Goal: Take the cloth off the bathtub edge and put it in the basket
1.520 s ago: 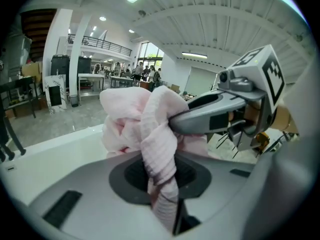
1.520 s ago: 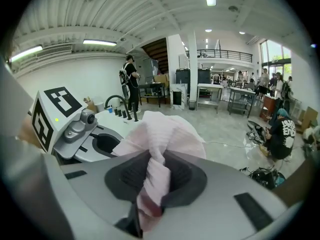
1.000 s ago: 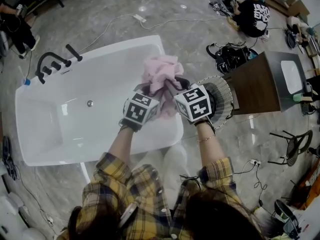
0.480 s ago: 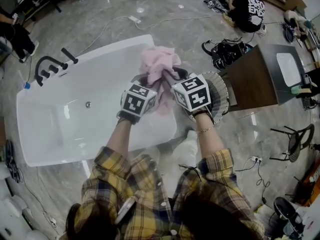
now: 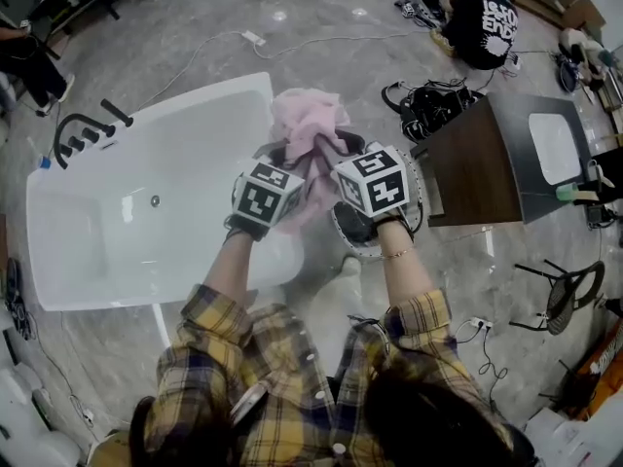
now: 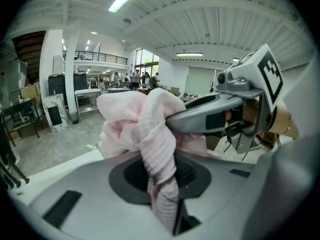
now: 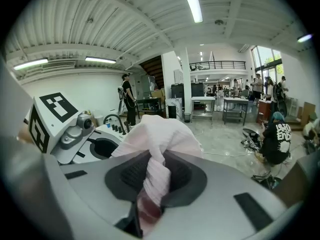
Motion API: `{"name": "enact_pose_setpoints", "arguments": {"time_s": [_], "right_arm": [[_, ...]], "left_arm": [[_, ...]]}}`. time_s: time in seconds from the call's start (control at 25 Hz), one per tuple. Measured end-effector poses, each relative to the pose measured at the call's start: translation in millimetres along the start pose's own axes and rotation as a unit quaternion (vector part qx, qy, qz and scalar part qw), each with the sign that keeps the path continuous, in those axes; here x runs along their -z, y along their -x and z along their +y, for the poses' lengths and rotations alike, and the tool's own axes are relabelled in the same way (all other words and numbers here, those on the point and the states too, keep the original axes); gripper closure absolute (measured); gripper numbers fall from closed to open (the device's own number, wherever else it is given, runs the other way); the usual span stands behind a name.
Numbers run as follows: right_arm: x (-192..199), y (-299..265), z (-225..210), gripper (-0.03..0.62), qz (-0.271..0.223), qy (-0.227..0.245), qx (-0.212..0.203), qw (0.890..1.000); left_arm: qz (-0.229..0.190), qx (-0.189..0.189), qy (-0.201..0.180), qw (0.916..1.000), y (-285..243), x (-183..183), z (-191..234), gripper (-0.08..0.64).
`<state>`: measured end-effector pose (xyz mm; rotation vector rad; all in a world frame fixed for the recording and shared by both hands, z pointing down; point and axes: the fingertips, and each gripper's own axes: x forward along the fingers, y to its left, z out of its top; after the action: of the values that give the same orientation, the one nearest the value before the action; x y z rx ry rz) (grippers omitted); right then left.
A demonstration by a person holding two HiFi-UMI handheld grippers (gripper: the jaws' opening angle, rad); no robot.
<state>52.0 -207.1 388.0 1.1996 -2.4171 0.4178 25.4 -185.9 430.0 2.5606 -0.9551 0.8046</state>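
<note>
A crumpled pink cloth (image 5: 308, 125) hangs lifted between both grippers, past the right end of the white bathtub (image 5: 136, 212). My left gripper (image 5: 284, 156) is shut on a twisted fold of it (image 6: 161, 149). My right gripper (image 5: 338, 150) is shut on another fold (image 7: 156, 170). In the left gripper view the right gripper's grey finger (image 6: 210, 116) crosses just behind the cloth. The round woven basket (image 5: 417, 200) stands on the floor under the right gripper, mostly hidden by it.
Black faucet fittings (image 5: 82, 127) sit at the tub's far left corner. A dark wooden cabinet (image 5: 477, 159) stands right of the basket, with a black bag (image 5: 421, 105) behind it. Cables trail over the marble floor, and a person in black (image 5: 484, 25) sits far right.
Both grippers have carried the cloth rightward, from above the tub's end to its right edge. The basket now lies under the right gripper. Both grips are unchanged.
</note>
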Motion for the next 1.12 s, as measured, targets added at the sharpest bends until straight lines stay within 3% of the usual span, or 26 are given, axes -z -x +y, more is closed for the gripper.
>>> {"name": "enact_pose_setpoints", "arguments": {"time_s": [0.6,1.12], "right_arm": [[22,62,-134,0.511,0.002,-0.01,0.008,1.0],[63,129,-218,0.511,0.017,-0.018,0.039,0.999]], "left_arm": [[-0.016,0.001,0.006,0.9999,-108,-72,-77,0.472],[-0.004,0.046,0.005,0.9989,-177,-101,-168,0.472]]}}
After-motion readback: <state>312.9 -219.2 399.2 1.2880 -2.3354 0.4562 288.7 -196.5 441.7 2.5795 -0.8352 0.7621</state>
